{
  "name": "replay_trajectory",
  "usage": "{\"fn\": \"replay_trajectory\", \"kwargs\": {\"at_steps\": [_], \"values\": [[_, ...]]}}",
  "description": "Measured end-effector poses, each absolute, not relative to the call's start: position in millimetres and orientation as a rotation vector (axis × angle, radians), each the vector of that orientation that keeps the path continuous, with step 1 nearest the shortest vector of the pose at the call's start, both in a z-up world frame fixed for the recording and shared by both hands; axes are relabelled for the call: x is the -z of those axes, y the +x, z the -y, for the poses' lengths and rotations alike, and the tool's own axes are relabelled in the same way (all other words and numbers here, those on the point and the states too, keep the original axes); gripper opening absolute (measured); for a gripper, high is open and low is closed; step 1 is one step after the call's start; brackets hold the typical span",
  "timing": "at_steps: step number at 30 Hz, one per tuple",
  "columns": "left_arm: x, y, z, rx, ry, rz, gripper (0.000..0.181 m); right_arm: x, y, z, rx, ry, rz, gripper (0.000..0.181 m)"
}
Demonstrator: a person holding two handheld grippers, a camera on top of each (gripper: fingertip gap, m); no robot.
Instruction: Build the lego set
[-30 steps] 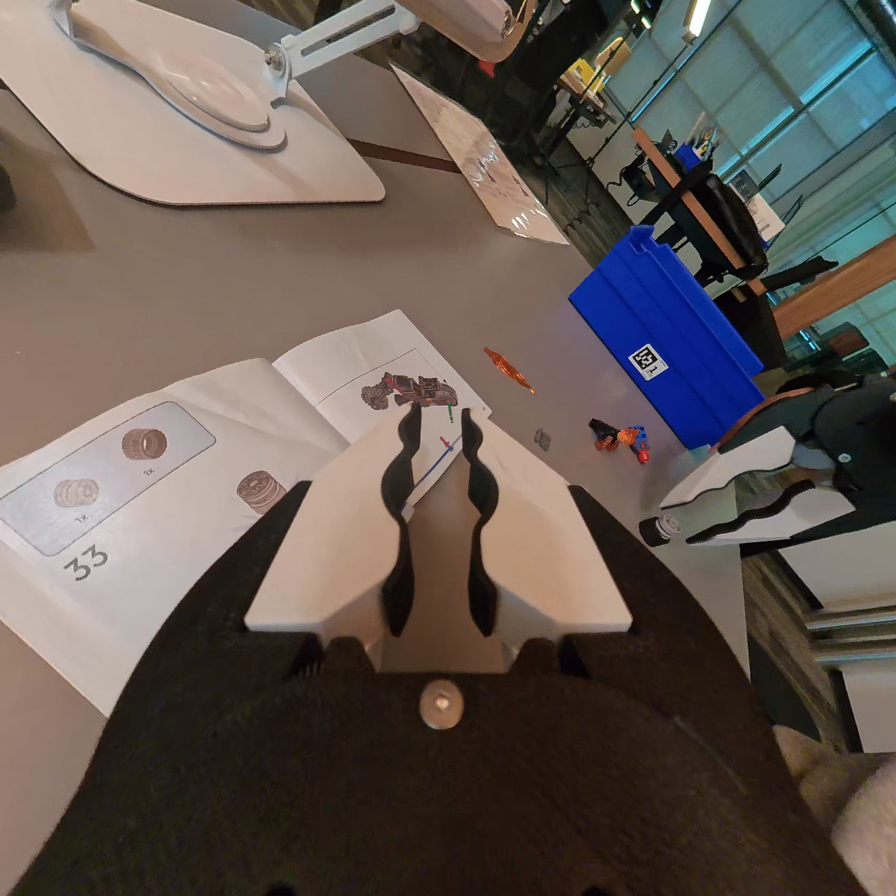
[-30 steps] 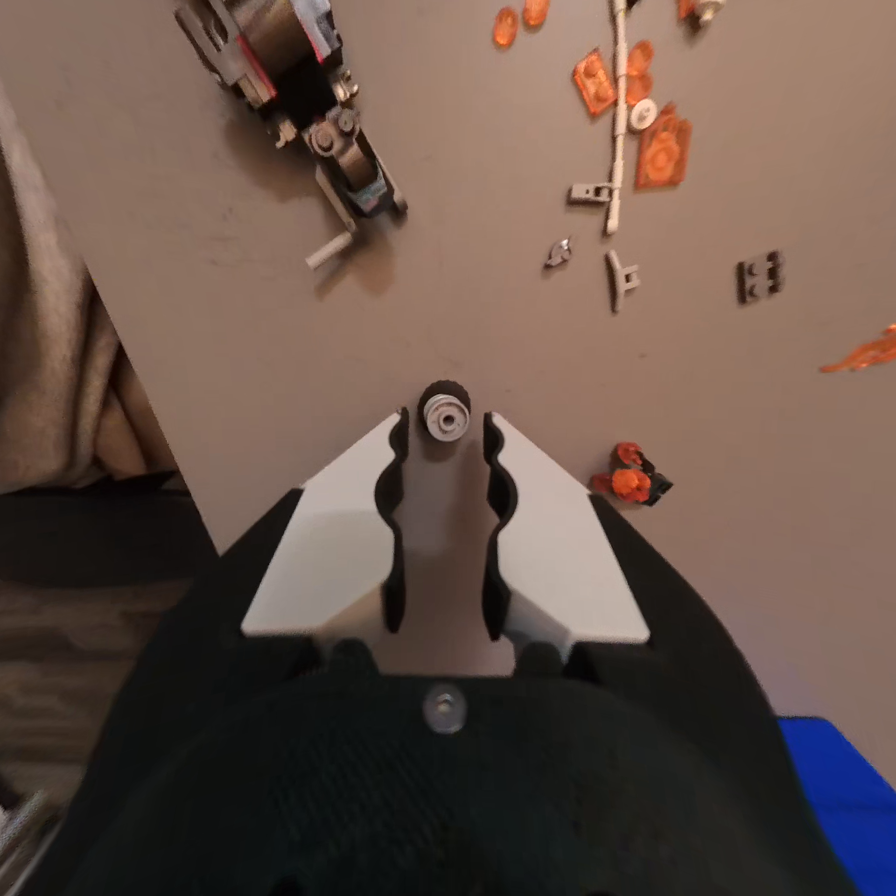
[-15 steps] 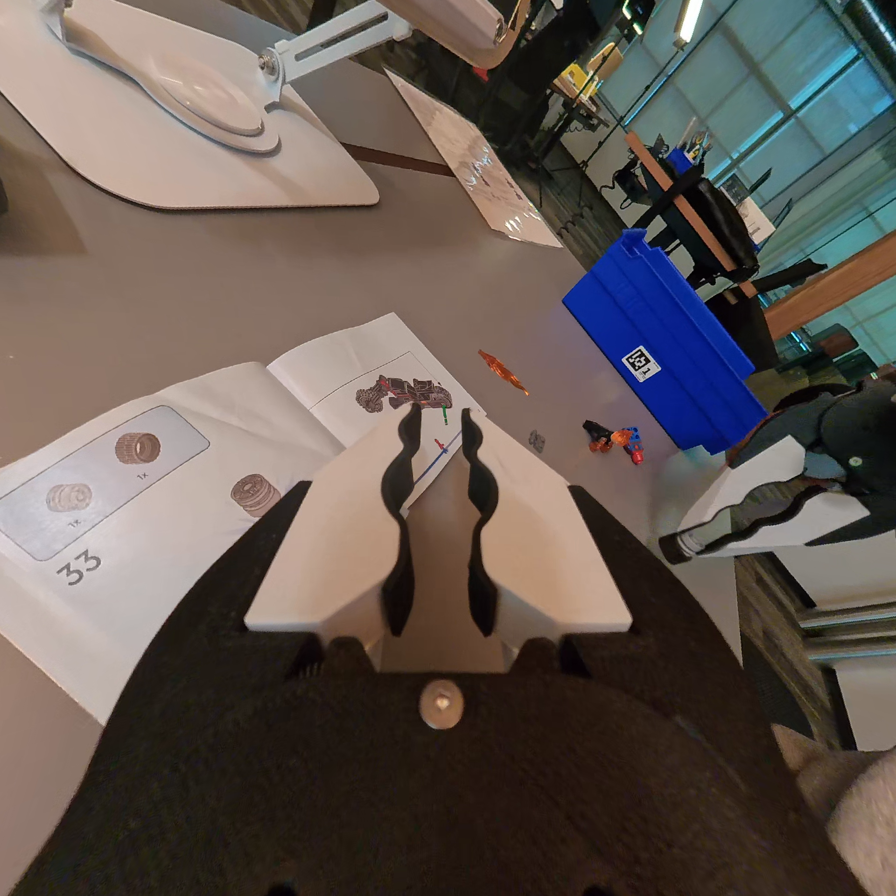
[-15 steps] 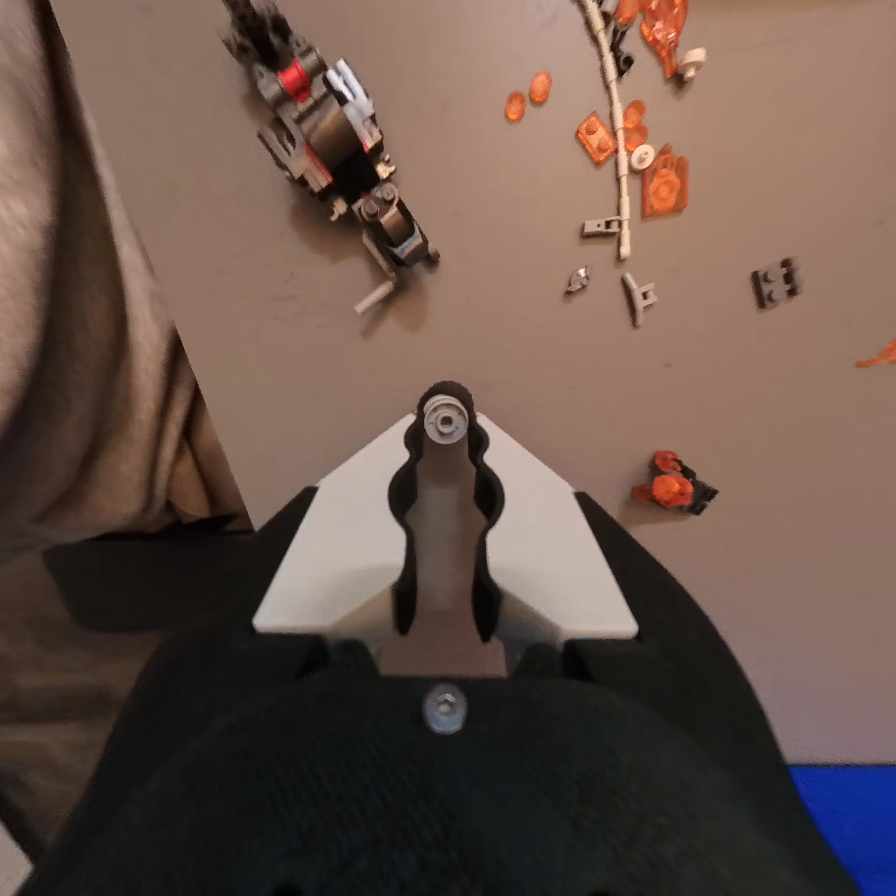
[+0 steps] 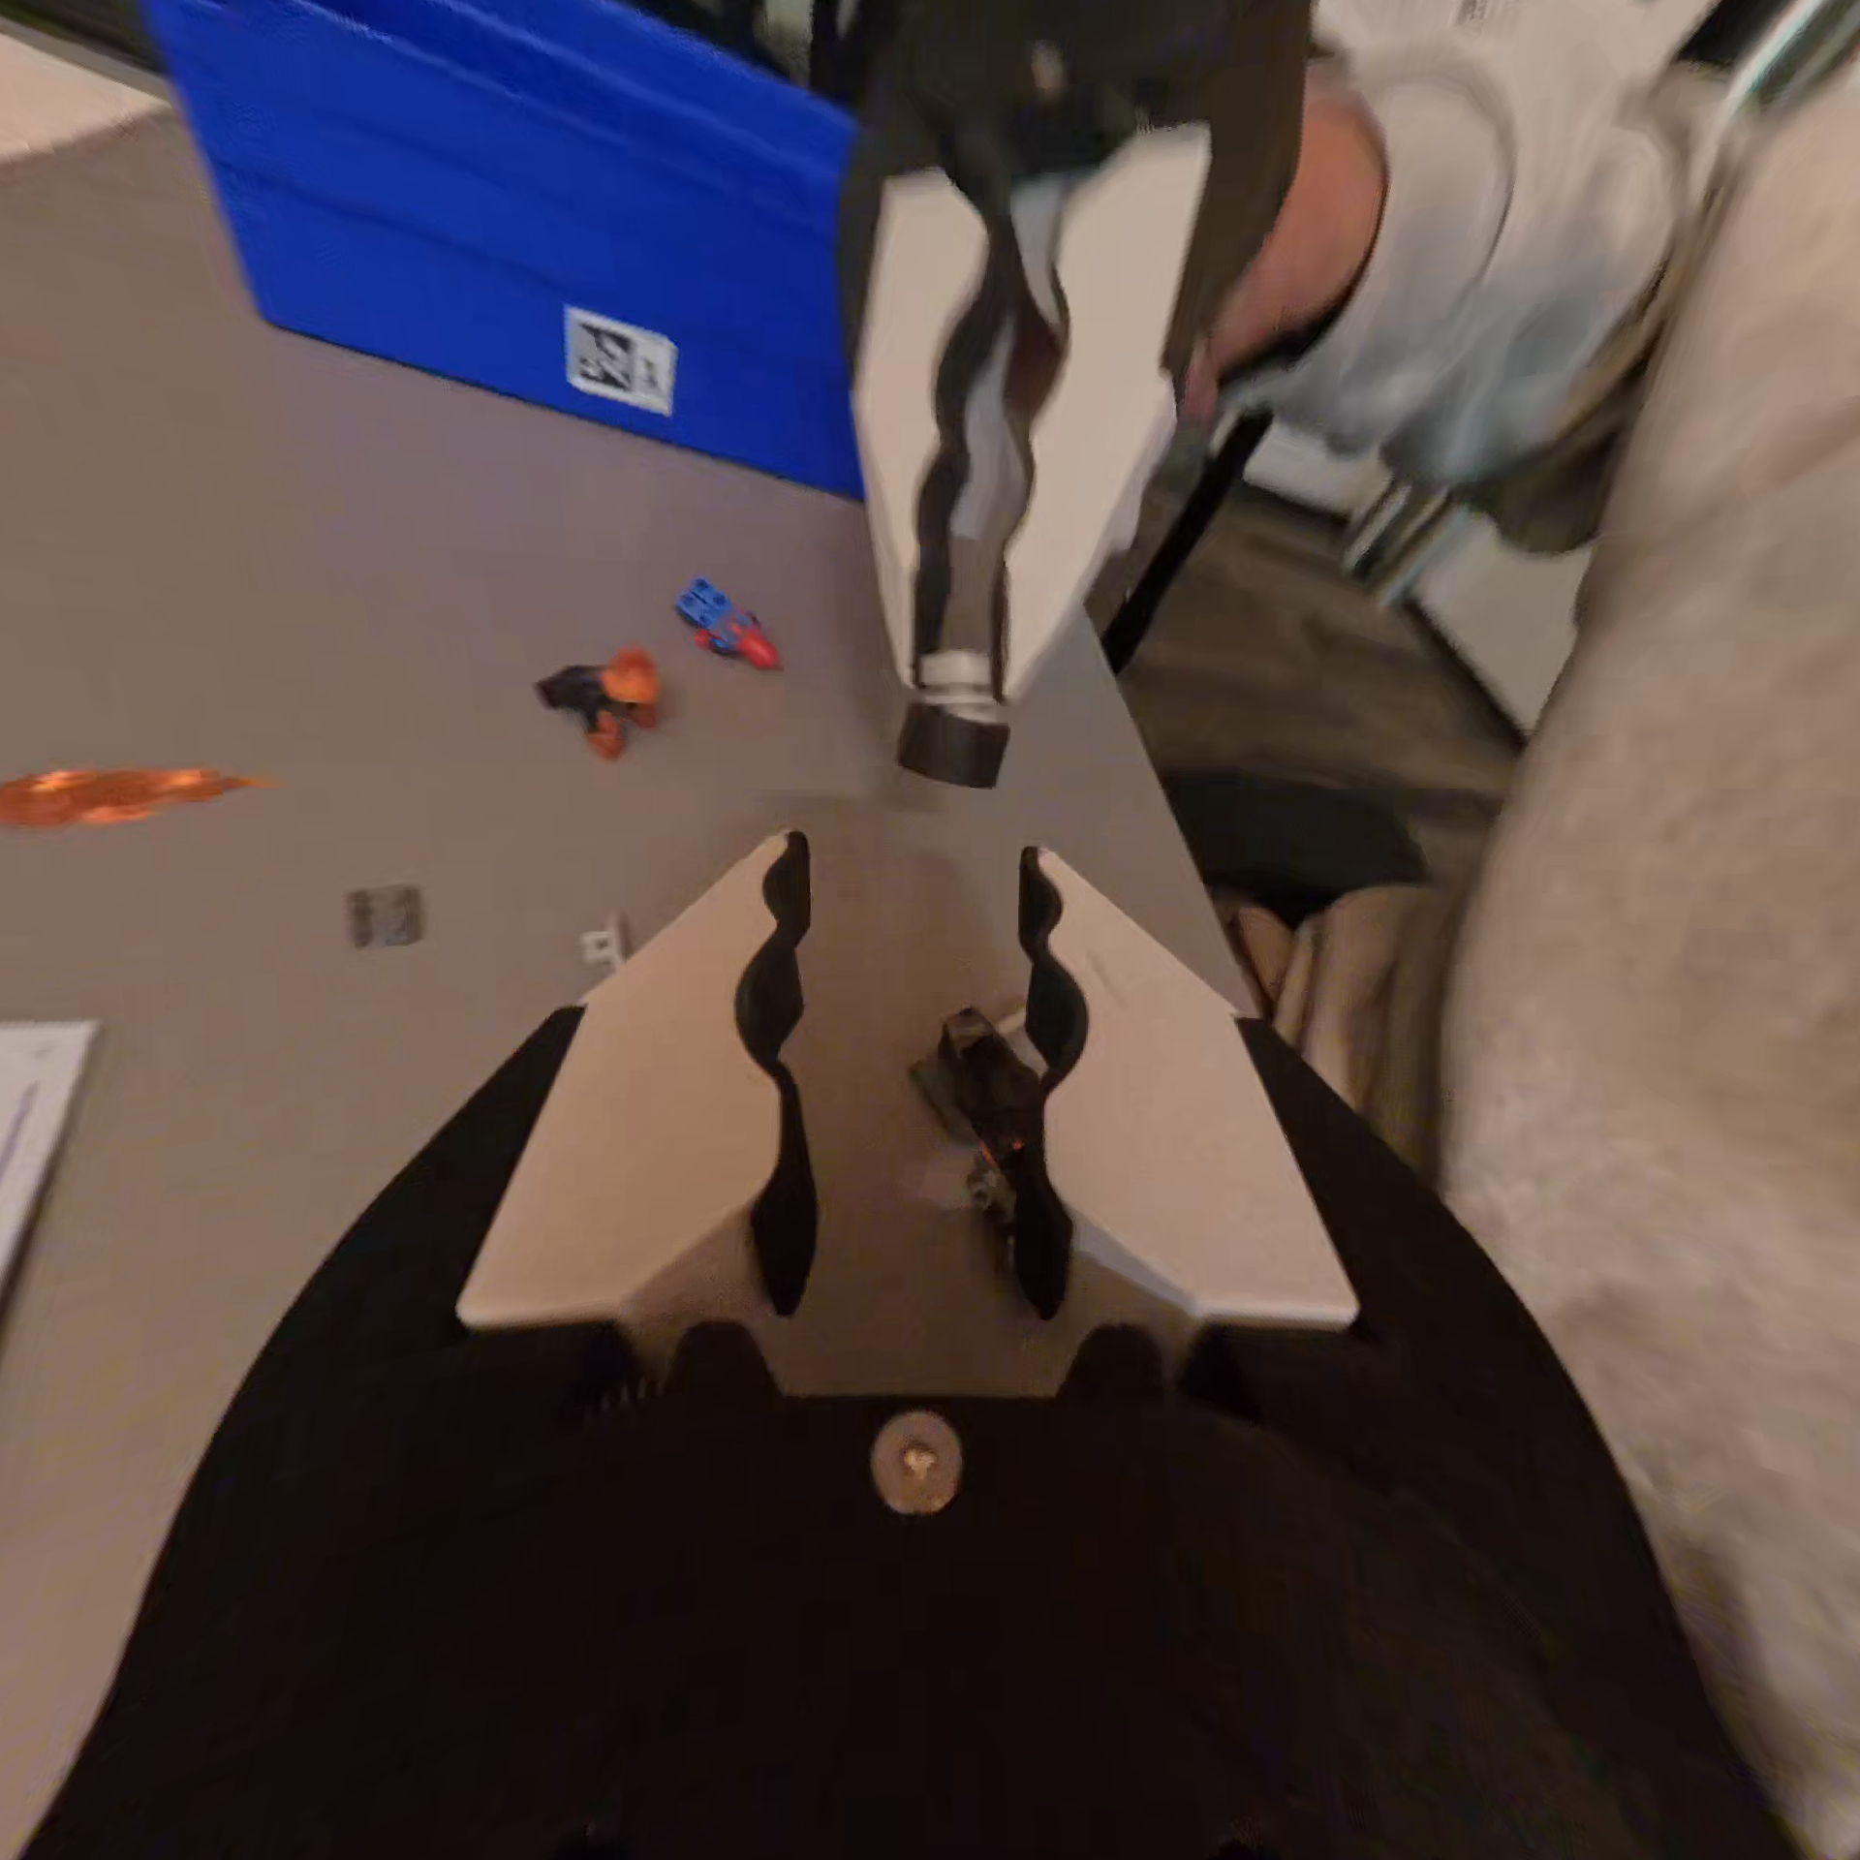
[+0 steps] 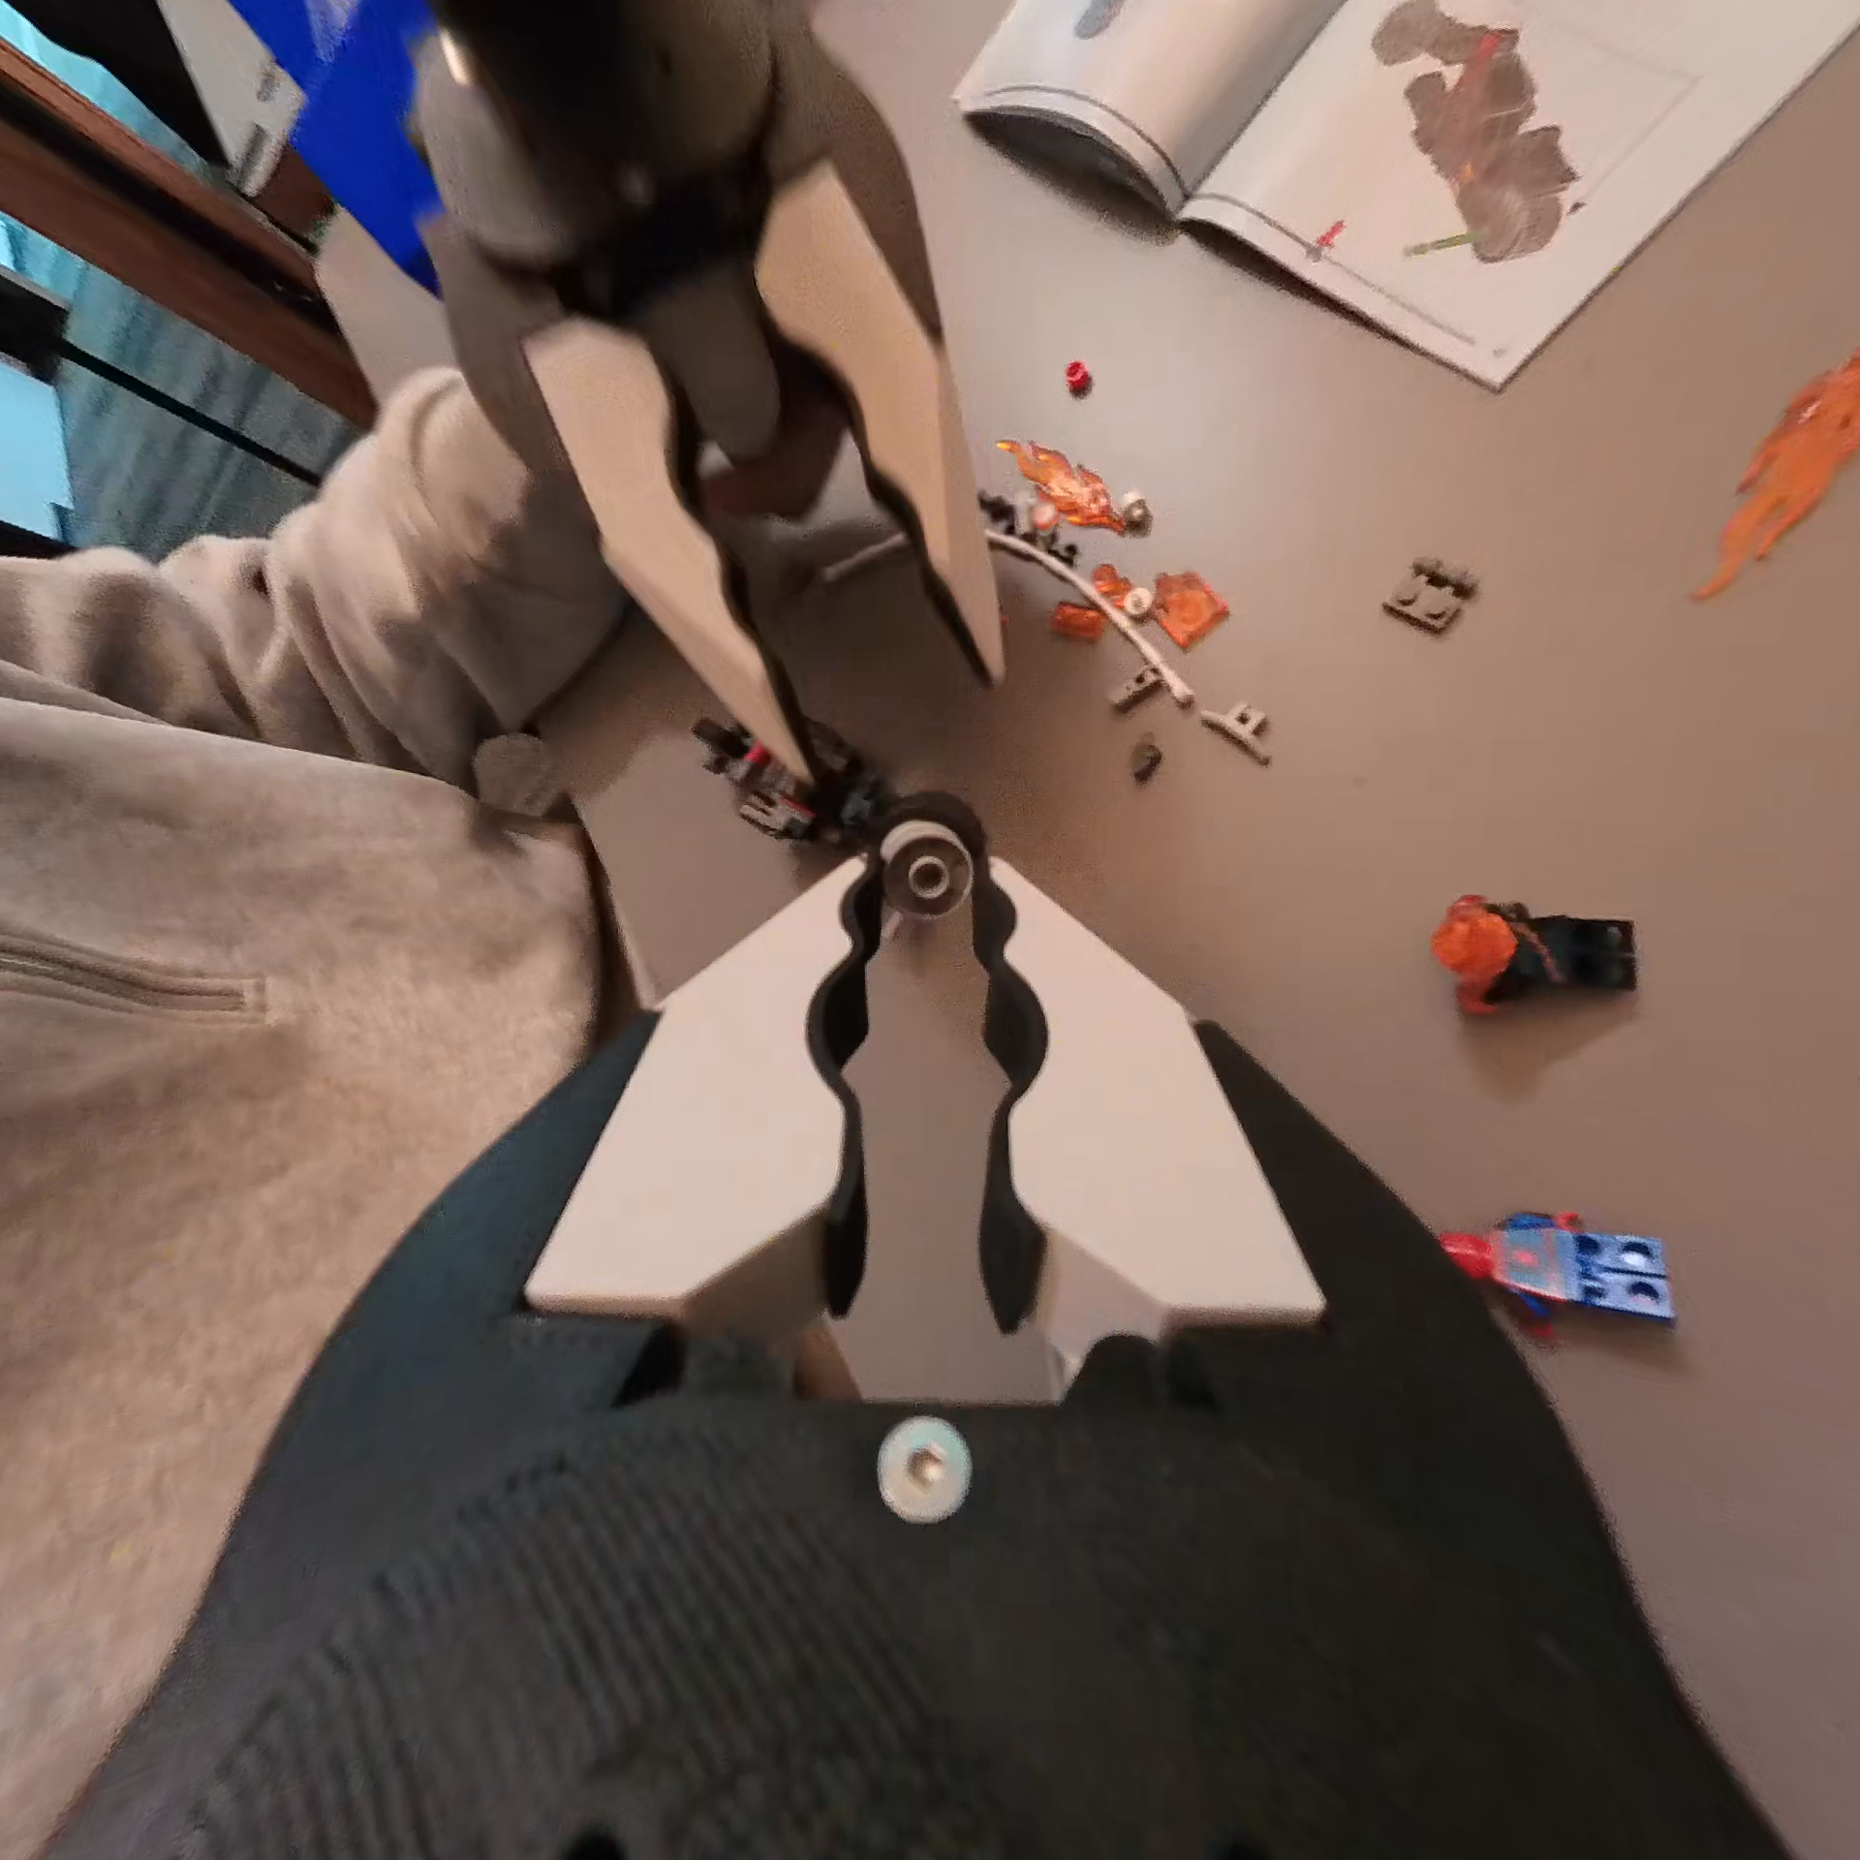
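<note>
The wheel (image 6: 927,874) pairs a black tyre with a light grey hub. Both grippers have white fingers (image 5: 644,1107) lined with wavy black pads on black bodies. The table (image 5: 252,564) is plain grey-brown; the bin (image 5: 483,201) is bright blue; the flame pieces (image 6: 1067,483) are translucent orange.

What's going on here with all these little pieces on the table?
A person is building a Lego set with a claw in each hand. The right claw is shut on a small wheel, a black tyre on a grey hub, held above the grey table. The left claw is open and empty, hovering over a dark, partly built model. Loose orange pieces, two small figures and an open instruction booklet lie around.
</note>
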State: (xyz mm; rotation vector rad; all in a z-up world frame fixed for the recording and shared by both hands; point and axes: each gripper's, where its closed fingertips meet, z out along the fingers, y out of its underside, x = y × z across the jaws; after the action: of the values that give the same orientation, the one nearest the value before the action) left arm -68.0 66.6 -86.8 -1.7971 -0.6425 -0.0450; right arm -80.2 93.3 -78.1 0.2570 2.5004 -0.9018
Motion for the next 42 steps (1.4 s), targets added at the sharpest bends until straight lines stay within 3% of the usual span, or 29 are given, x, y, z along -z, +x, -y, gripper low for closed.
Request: {"fn": "replay_trajectory", "kwargs": {"at_steps": [5, 9, 26, 33, 42], "values": [[100, -64, -105, -0.011, -1.85, 0.596, 0.037, 74, -69, -92, 0.905, 0.267, -2.444, 0.015], [92, -62, -107, 0.014, -1.784, 0.584, 0.024, 77, -66, -91, 0.902, 0.267, -2.466, 0.015], [78, -24, -149, 0.11, -1.714, 0.739, 0.023, 61, -63, -143, 1.302, 0.296, -2.752, 0.016], [140, 17, -151, -0.223, -1.835, 1.079, 0.024, 74, -35, -170, 1.331, 0.282, -2.701, 0.016], [168, 24, -144, -0.177, -1.853, 1.294, 0.025, 77, -4, -166, 1.358, 0.134, -2.65, 0.016]]}}
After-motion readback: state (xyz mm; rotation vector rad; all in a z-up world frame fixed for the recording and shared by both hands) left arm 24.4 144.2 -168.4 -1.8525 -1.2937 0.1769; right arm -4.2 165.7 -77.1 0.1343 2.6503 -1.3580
